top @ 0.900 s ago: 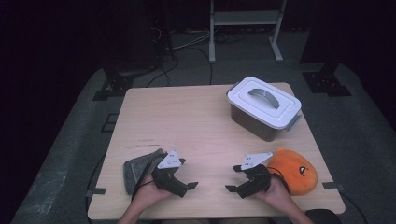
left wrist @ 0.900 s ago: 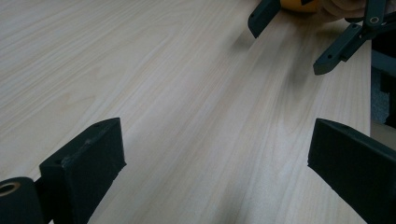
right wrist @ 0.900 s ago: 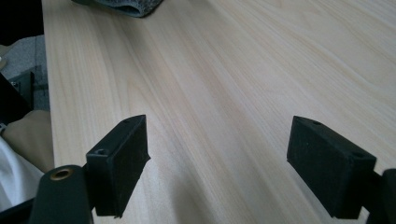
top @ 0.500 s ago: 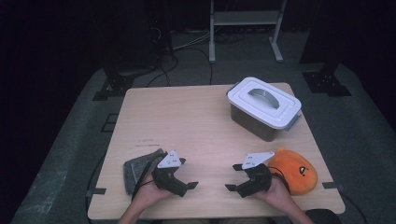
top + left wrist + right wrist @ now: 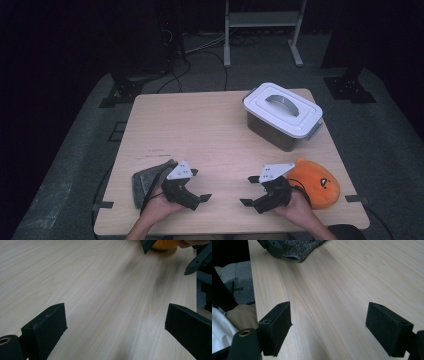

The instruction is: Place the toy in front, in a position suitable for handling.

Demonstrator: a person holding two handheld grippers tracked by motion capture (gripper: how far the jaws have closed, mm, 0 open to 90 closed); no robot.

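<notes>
Both grippers rest low over the near edge of the wooden table (image 5: pixel 200 130), pointing inward at each other. My left gripper (image 5: pixel 199 191) stands open with bare wood between its jaws (image 5: pixel 115 325). A folded grey cloth (image 5: pixel 148 180) lies just behind it on the left. My right gripper (image 5: pixel 251 191) is open too, holding nothing (image 5: pixel 328 325). An orange plush toy (image 5: pixel 317 181) with a dark face sits right beside the right hand. The grey cloth (image 5: pixel 299 248) also lies far ahead in the right gripper view, and the orange plush (image 5: pixel 165 243) far ahead in the left gripper view.
A grey box with a white lid and handle (image 5: pixel 282 114) stands at the back right of the table. Dark stands, a white rack (image 5: pixel 262 22) and cables sit on the grey floor beyond. The table's near edge runs just under both hands.
</notes>
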